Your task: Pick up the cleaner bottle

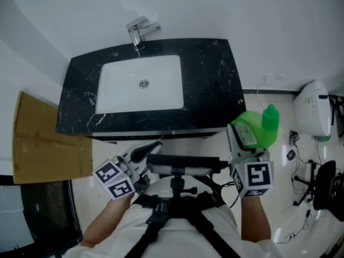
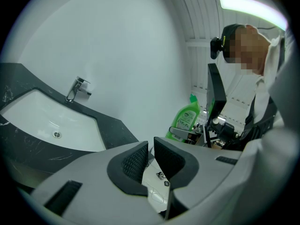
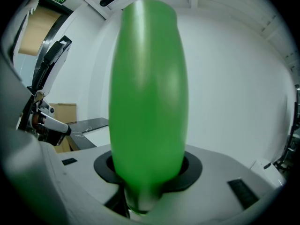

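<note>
Head view: right gripper (image 1: pixel 244 144) sits at 4 o'clock of the frame, jaws clamped on the green cleaner bottle (image 1: pixel 259 128). Bottle is lifted off the black tabletop (image 1: pixel 215 79), just past its 4 o'clock corner, cap tilted toward 1 o'clock. Left gripper (image 1: pixel 150 148) is at 7 o'clock, close to the person's body. White sink (image 1: pixel 141 83) is set in the tabletop, tap (image 1: pixel 141 32) at its 12 o'clock. Cardboard (image 1: pixel 48 144) leans at 9 o'clock.

Left gripper view: left gripper (image 2: pixel 151 146) jaws drawn nearly together, only a thin slit, nothing between them. Bottle (image 2: pixel 186 118) shows at 1 o'clock of the jaws, well apart. Sink (image 2: pixel 42 118) and tap (image 2: pixel 77 89) are at 10 o'clock.

Right gripper view: bottle (image 3: pixel 149 102) fills the centre, upright. Right gripper (image 3: pixel 149 177) jaws grip its lower end from both sides.
</note>
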Demonstrator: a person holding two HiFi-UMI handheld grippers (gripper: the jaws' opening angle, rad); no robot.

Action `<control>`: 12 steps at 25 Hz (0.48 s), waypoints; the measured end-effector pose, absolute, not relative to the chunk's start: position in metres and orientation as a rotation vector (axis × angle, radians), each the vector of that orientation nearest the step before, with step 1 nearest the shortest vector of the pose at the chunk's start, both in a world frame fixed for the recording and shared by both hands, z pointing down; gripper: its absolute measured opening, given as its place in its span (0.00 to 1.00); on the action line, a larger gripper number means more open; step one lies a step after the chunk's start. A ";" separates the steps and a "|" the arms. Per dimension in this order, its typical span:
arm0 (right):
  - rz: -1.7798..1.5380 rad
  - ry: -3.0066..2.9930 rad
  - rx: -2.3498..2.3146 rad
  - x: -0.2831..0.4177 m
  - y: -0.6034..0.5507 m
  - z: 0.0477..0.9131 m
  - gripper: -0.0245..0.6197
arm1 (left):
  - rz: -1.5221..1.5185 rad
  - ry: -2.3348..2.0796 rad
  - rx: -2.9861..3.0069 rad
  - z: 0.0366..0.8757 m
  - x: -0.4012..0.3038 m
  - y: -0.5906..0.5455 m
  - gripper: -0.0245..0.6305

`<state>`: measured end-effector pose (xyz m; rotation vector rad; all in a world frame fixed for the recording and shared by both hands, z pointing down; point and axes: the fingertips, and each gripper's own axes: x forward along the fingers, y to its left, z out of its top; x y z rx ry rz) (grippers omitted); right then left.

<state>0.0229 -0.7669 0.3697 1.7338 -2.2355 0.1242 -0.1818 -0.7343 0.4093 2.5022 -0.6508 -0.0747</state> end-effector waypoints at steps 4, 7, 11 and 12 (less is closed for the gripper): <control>0.128 -2.239 1.760 0.022 -0.768 0.367 0.30 | -0.078 -0.653 2.502 0.409 -0.183 -0.735 0.09; 0.135 -2.241 1.751 0.021 -0.770 0.368 0.30 | -0.079 -0.657 2.501 0.409 -0.184 -0.736 0.09; 0.110 -2.256 1.742 0.020 -0.773 0.368 0.30 | -0.080 -0.662 2.498 0.411 -0.185 -0.737 0.09; 0.107 -2.258 1.741 0.020 -0.773 0.368 0.30 | -0.081 -0.663 2.498 0.411 -0.185 -0.738 0.09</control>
